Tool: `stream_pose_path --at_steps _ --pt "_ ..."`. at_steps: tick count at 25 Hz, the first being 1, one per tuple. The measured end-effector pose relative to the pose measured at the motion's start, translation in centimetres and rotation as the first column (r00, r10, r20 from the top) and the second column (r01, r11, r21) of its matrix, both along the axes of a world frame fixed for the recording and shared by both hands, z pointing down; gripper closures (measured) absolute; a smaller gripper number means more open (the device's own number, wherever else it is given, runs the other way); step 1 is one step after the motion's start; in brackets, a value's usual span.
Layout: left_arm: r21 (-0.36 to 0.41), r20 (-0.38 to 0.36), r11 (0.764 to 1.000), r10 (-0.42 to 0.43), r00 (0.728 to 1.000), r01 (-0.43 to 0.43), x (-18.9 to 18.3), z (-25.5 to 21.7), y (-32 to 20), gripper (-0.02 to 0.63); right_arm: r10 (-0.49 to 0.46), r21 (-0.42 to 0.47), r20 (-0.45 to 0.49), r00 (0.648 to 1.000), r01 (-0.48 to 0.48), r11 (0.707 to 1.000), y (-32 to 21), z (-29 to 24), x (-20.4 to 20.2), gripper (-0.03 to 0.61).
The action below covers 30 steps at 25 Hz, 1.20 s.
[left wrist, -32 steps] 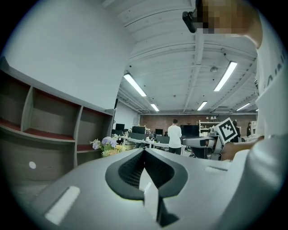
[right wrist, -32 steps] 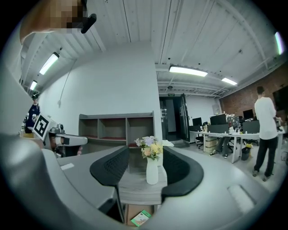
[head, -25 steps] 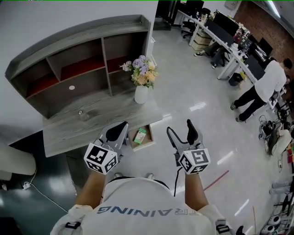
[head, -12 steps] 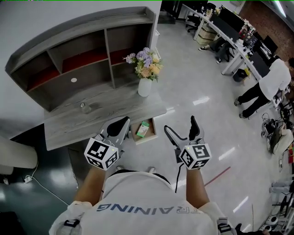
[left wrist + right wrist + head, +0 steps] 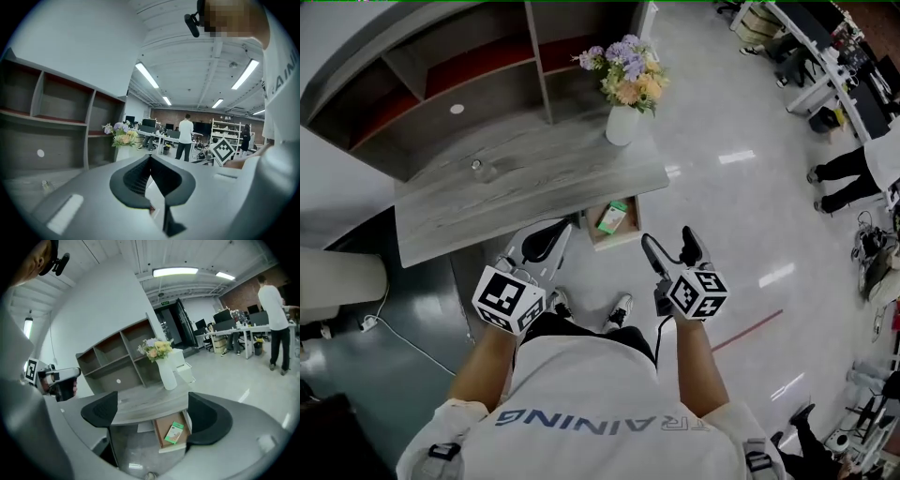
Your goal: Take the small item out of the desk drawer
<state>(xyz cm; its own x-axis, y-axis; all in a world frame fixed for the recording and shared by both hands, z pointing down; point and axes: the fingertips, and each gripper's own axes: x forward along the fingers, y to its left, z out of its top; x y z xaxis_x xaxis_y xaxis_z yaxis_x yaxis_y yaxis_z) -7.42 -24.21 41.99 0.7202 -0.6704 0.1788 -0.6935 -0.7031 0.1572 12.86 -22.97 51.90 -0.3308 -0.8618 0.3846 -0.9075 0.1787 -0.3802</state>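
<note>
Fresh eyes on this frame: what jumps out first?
The bouquet in the white vase at the right end of the grey desk, and under that end the open drawer holding a small green-and-white box. In the foreground, the right gripper points toward that drawer, open and empty, its jaws having just closed a little.
</note>
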Motion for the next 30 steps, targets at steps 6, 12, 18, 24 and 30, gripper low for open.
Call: stream_pose_path --at_steps 6,12,18,24,30 --pt "-0.052 0.065 0.998 -0.023 0.998 0.026 -1.4 4.3 -0.4 0.615 0.027 -0.194 0.040 0.999 -0.019 0.981 -1.3 11.2 -1.6 0.103" --pt "-0.100 0.098 0.992 -0.073 0.993 0.082 -3.4 7.4 -1.7 0.615 0.076 -0.322 0.078 0.994 -0.047 0.946 -3.6 19.9 -2.8 0.112" --pt "-0.179 0.117 0.979 -0.081 0.990 0.101 -4.0 11.4 -1.7 0.615 0.089 -0.417 0.056 0.994 -0.058 0.907 -5.8 28.1 -3.7 0.112" --pt "-0.214 0.115 0.969 -0.103 0.988 0.126 -4.2 14.1 -2.6 0.615 0.093 -0.492 0.043 0.995 -0.060 0.869 -7.6 34.7 -4.5 0.123" --pt "-0.241 0.128 0.956 -0.139 0.982 0.167 -4.6 16.2 -3.4 0.615 0.125 -0.579 0.063 0.990 -0.065 0.813 -9.7 40.6 -4.8 0.126"
